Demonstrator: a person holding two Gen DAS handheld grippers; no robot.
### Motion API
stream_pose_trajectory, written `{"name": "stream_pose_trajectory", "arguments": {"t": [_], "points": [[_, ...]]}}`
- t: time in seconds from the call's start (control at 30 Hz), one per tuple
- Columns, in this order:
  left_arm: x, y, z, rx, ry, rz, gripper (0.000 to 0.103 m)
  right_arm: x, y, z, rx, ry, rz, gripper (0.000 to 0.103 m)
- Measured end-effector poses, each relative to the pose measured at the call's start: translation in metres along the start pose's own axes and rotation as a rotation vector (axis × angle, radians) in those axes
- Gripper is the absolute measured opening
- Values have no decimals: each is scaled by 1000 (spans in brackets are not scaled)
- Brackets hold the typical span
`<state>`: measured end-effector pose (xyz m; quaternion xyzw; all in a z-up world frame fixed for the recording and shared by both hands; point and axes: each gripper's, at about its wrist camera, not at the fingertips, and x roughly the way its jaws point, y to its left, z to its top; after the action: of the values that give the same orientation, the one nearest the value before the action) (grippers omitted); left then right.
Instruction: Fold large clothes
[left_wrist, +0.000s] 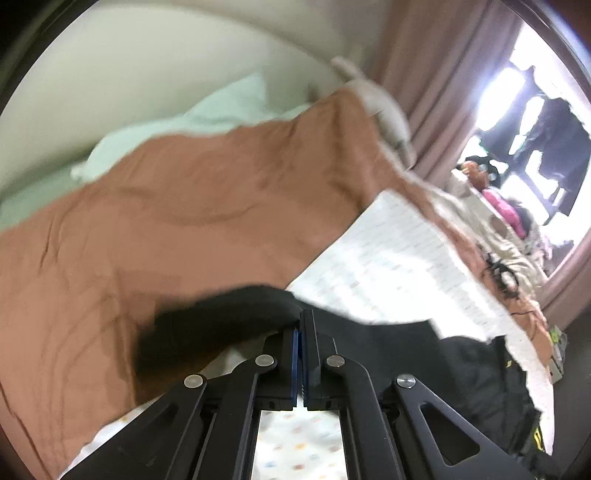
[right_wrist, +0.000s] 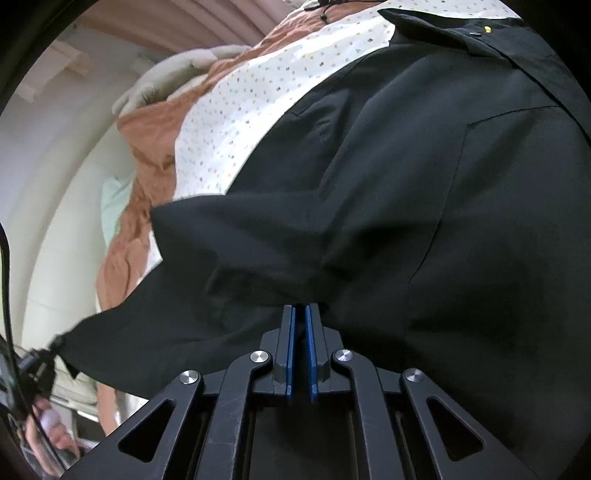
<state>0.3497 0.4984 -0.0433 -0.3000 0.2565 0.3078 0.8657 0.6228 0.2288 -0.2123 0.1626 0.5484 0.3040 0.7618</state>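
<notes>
A large black garment lies spread over a white dotted sheet on a bed. My right gripper is shut on a pinch of its fabric, and folds radiate from the fingertips. In the left wrist view my left gripper is shut on the black garment, whose edge is bunched and blurred to the left of the tips. The right wrist view shows the garment's far left corner drawn out to the left gripper, with a person's hand below it.
A brown blanket covers the far half of the bed, with a mint pillow against the pale wall. A pink curtain hangs at the right. Mixed clothes are piled beyond the sheet by a bright window.
</notes>
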Motion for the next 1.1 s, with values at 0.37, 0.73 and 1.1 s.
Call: {"name": "stream_pose_trajectory", "arguments": {"t": [0.37, 0.73, 1.1], "points": [[-68, -143, 49, 181, -120, -187, 0, -98, 4, 3, 9, -88, 37, 8], [-112, -267, 39, 338, -111, -387, 0, -231, -54, -35, 77, -316, -37, 35], [-117, -364, -5, 450, -51, -509, 0, -282, -102, -42, 160, -408, -54, 36]]}}
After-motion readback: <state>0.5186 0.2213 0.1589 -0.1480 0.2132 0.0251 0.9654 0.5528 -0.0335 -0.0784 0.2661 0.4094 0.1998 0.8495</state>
